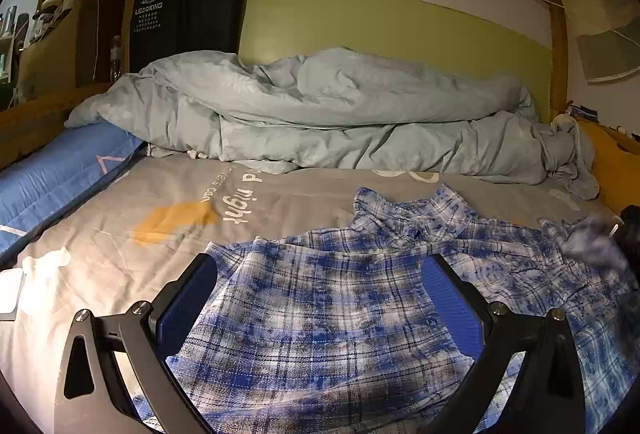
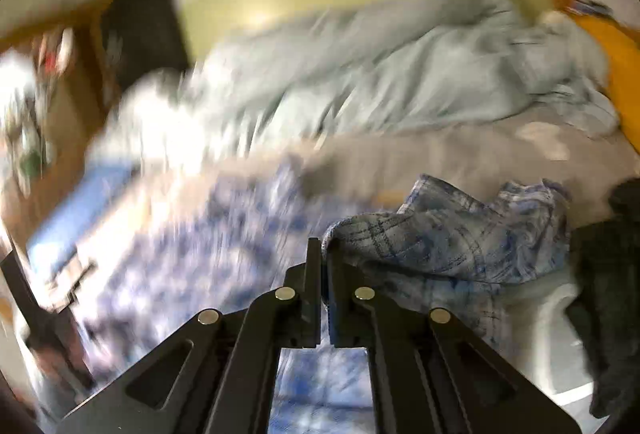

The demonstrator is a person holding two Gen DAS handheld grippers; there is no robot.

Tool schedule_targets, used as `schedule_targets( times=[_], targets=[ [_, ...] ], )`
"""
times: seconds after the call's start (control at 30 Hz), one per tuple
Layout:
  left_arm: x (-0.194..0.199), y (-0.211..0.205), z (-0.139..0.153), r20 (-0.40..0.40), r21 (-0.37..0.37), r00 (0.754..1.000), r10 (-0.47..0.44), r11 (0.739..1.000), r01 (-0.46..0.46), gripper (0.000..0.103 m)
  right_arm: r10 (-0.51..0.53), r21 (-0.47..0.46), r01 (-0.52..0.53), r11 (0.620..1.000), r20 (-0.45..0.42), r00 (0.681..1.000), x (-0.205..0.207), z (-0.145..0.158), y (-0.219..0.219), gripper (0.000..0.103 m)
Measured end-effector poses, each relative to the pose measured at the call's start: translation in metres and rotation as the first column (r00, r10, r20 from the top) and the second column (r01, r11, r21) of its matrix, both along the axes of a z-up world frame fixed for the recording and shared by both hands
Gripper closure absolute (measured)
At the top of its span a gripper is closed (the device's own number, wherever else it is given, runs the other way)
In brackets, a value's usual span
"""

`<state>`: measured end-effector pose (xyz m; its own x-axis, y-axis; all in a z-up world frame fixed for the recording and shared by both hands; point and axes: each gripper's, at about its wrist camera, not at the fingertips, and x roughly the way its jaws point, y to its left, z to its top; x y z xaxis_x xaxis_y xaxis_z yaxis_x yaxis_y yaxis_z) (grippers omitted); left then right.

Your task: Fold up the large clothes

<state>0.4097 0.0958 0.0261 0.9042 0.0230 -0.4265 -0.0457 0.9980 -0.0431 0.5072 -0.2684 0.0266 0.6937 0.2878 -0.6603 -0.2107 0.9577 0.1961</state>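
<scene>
A blue and white plaid shirt [image 1: 332, 298] lies spread and rumpled on the grey bed sheet [image 1: 120, 234]. My left gripper [image 1: 320, 266] is open, its blue pads either side of the shirt's near part, just above the cloth. In the right wrist view, my right gripper [image 2: 324, 254] is shut on a fold of the plaid shirt [image 2: 460, 230] and holds that part raised off the bed. The rest of that view is blurred by motion.
A crumpled pale green duvet [image 1: 320, 106] fills the back of the bed. A blue pillow [image 1: 52, 178] lies at the left. A wooden bed frame [image 1: 560, 46] surrounds the bed. A dark garment [image 2: 612, 294] sits at the right edge.
</scene>
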Motion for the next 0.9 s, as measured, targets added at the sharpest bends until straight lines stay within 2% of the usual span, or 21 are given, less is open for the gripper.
schedule_targets(
  times=[0.1,0.2,0.37,0.5,0.63,0.73,0.83,0.9],
  targets=[
    [-0.001,0.001,0.001,0.006,-0.016,1.0,-0.002,1.0,0.002,0.0,0.022,-0.044,-0.024,0.999,-0.056,0.998,0.005,-0.017,0.019,0.101],
    [-0.001,0.004,0.002,0.001,-0.029,1.0,-0.001,1.0,0.001,0.0,0.068,-0.074,-0.073,0.995,-0.074,0.995,0.0,-0.02,0.027,0.101],
    [-0.001,0.003,0.001,-0.001,-0.03,1.0,-0.004,1.0,0.004,0.0,0.02,0.012,-0.019,1.0,-0.056,0.998,-0.005,-0.012,0.006,0.099],
    [-0.001,0.003,0.001,-0.005,-0.023,1.0,0.0,1.0,0.0,0.0,-0.072,0.105,0.072,0.992,-0.004,0.997,-0.008,0.004,-0.03,0.072],
    [0.0,0.003,0.0,-0.01,-0.023,1.0,0.0,1.0,0.0,0.0,-0.17,0.166,0.163,0.973,0.033,0.985,-0.011,0.016,-0.064,0.072],
    [0.0,0.003,0.0,-0.01,-0.024,1.0,-0.003,1.0,0.002,0.0,-0.218,0.214,0.208,0.955,0.025,0.976,-0.009,0.016,-0.081,0.069],
    [0.001,0.003,0.0,-0.012,-0.023,1.0,-0.004,1.0,0.003,0.0,-0.256,0.228,0.246,0.942,0.014,0.967,-0.005,0.013,-0.088,0.056],
    [0.0,0.003,0.0,-0.011,-0.02,1.0,-0.003,1.0,0.003,0.0,-0.288,0.19,0.278,0.942,0.022,0.958,-0.001,0.01,-0.088,0.047]
  ],
)
